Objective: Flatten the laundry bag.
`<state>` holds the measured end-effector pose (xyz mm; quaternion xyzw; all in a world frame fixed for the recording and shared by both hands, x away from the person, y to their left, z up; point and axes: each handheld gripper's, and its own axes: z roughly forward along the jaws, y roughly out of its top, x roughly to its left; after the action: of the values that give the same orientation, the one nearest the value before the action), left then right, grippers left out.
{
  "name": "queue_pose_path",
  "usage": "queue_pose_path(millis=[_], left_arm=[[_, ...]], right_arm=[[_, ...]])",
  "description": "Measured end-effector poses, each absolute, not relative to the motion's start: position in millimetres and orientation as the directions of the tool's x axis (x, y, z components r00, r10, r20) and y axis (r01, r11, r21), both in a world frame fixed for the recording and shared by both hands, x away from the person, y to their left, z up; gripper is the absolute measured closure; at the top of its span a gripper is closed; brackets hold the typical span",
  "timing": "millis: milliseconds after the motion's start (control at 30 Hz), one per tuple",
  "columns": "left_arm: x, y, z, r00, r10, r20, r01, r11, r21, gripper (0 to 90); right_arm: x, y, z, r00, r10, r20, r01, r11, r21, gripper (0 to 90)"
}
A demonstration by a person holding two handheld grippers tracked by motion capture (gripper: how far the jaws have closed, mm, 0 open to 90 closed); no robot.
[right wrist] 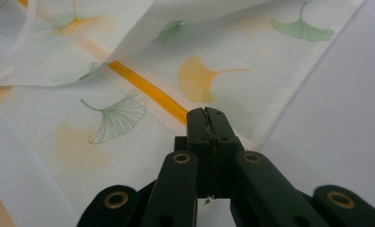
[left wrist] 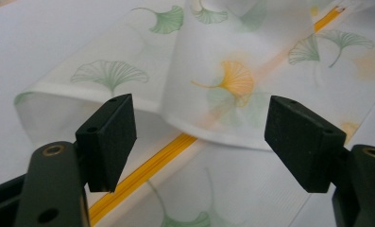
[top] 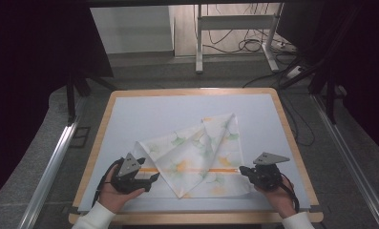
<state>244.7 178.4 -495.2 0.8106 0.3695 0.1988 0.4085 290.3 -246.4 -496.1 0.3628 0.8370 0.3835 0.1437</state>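
Two white-sleeved forearms are seen entering from the near edge of the pale blue, wood-rimmed surface, each hand wrapped from below around a black hand-held gripper. The left hand-held gripper is held at the near-left part of the thin white cloth printed with green and orange ginkgo leaves and an orange stripe. Its jaws are spread wide, and nothing is gripped between them; in the left gripper view a folded-over flap of the cloth is seen lying just beyond the pads. The right hand-held gripper is held at the cloth's near-right edge, pointing leftward along the orange stripe. Its jaws are pressed together; whether cloth is pinched between them cannot be told. The cloth lies partly folded on the near half of the surface, between the two hands.
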Motion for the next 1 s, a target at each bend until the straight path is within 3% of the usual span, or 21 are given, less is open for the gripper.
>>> queue_pose_path(millis=[1000], left_arm=[[249.8, 90.3, -507.6, 0.743, 0.666, 0.064, 0.387, -0.506, 0.771, 26.0]], right_arm=[[280.9, -218.9, -507.5, -0.756, 0.653, 0.039, 0.484, 0.519, 0.704, 89.1]])
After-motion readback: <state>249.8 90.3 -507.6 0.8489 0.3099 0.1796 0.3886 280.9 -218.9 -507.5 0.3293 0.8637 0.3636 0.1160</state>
